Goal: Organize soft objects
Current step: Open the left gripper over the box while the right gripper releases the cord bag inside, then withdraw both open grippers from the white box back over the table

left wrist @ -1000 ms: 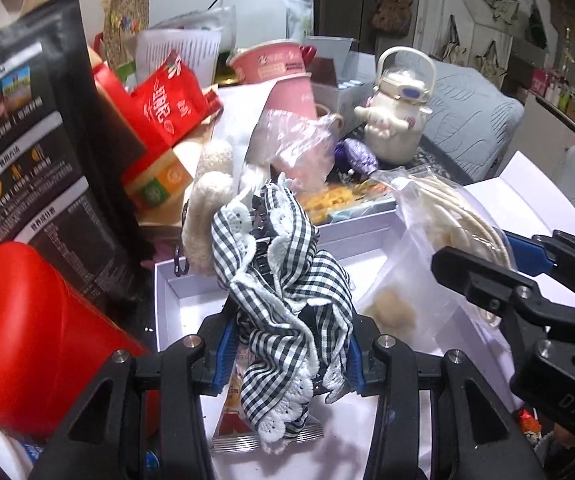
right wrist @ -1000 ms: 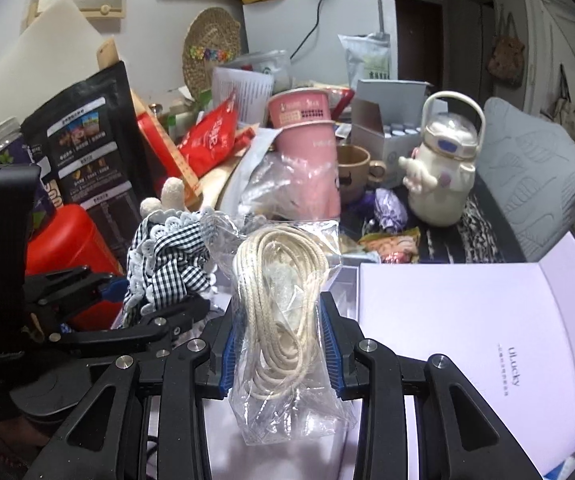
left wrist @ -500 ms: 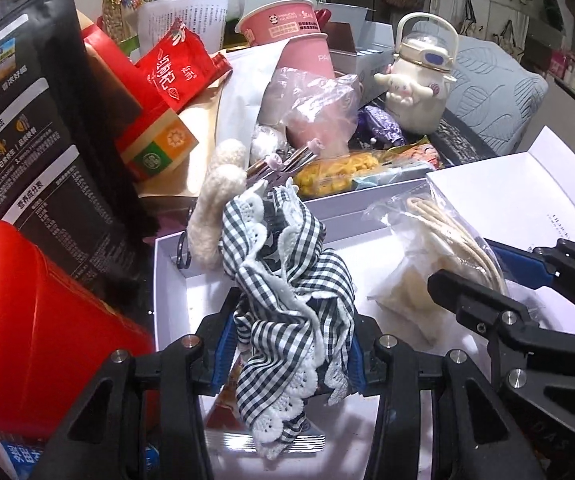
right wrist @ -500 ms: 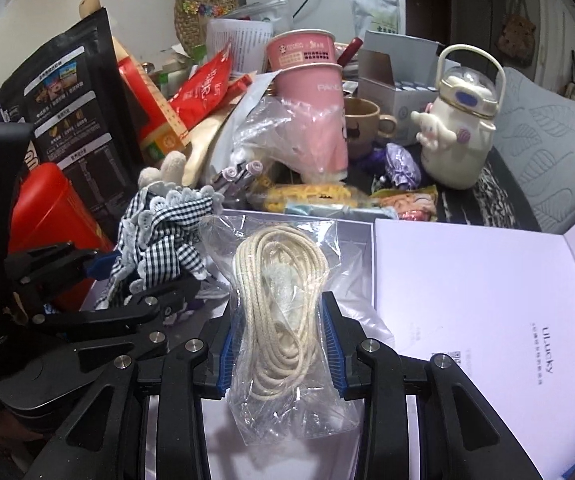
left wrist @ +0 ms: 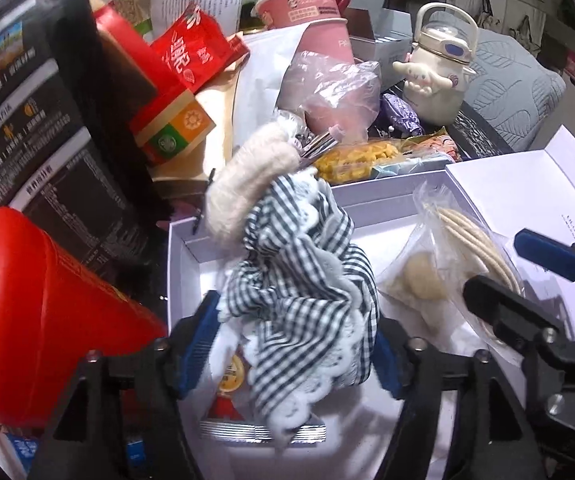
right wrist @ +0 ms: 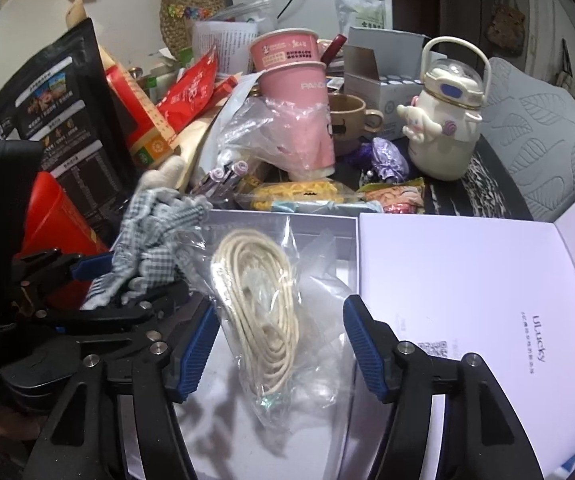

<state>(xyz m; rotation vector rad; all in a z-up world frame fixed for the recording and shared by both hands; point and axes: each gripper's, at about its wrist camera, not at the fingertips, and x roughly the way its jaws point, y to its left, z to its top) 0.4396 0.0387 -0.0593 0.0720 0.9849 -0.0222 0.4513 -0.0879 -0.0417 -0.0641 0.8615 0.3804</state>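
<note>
both sets of fingers have just been opening, spread apart over the white box [left wrist: 183,280]. the gingham cloth [left wrist: 303,280] slumps between the left gripper [left wrist: 295,344] fingers, and may snag a pad. the bagged cord [right wrist: 259,312], at 12 o'clock from the right gripper [right wrist: 279,344], could slide out.

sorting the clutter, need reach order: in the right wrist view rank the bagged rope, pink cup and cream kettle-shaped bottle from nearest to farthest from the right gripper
1. The bagged rope lies between the open jaws of the right gripper, over the white box; the jaws have just been opening.
2. The pink cup stands beyond the box, near centre.
3. The cream bottle stands at far right, slightly farther; close to the cup's range.
</note>
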